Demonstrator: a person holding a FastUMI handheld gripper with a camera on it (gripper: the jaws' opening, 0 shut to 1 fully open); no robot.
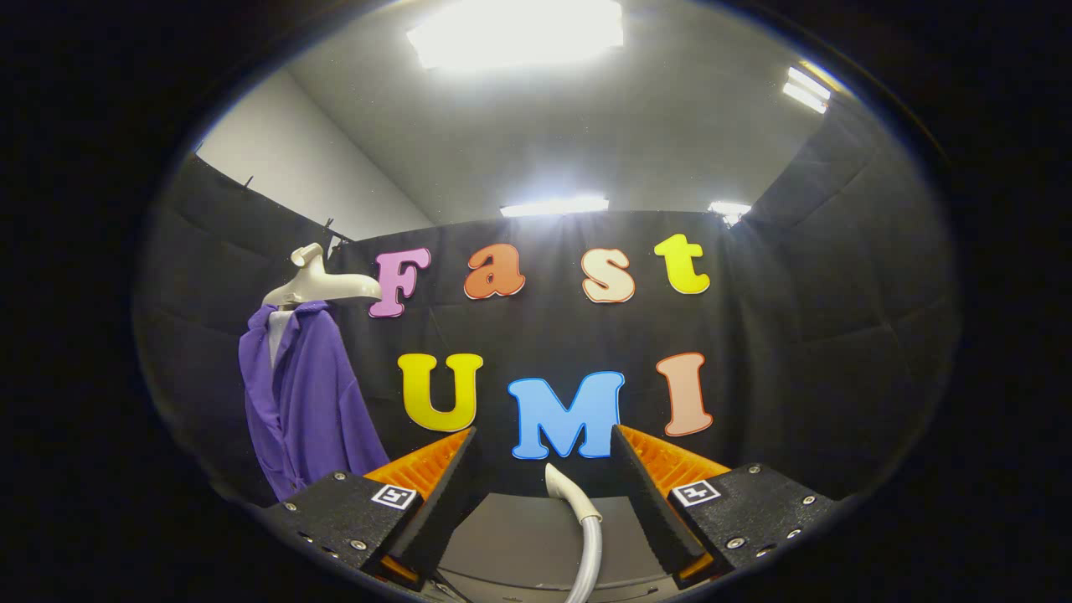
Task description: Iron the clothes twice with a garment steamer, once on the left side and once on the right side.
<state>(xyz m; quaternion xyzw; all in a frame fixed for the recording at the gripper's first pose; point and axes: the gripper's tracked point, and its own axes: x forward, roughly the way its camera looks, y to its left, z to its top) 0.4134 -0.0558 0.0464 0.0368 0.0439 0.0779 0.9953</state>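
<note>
- While the gripper [544, 456] is held level and faces the far booth wall [796, 335], its two fingers stand wide apart with nothing pressed between them.
- Between the fingers, low and near, a pale curved steamer handle [568, 494] rises with a grey ribbed hose [589, 561] running down from it; neither finger touches it, and it sits nearer the right finger than the left.
- Under the handle lies a grey table surface [511, 536], reaching back to the foot of the wall.
- Far to the left of the left finger hangs a purple garment [306, 402], draped with its front partly open and a pale lining showing at the collar.
- Above the garment sits a cream hanger [322, 285] with one arm reaching right; the garment's shoulders rest on it.
- The garment is well apart from the fingers and beyond them, its hem dropping behind the left finger's black mount.
- Overhead, bright ceiling lights [515, 33] glare above the wall.
</note>
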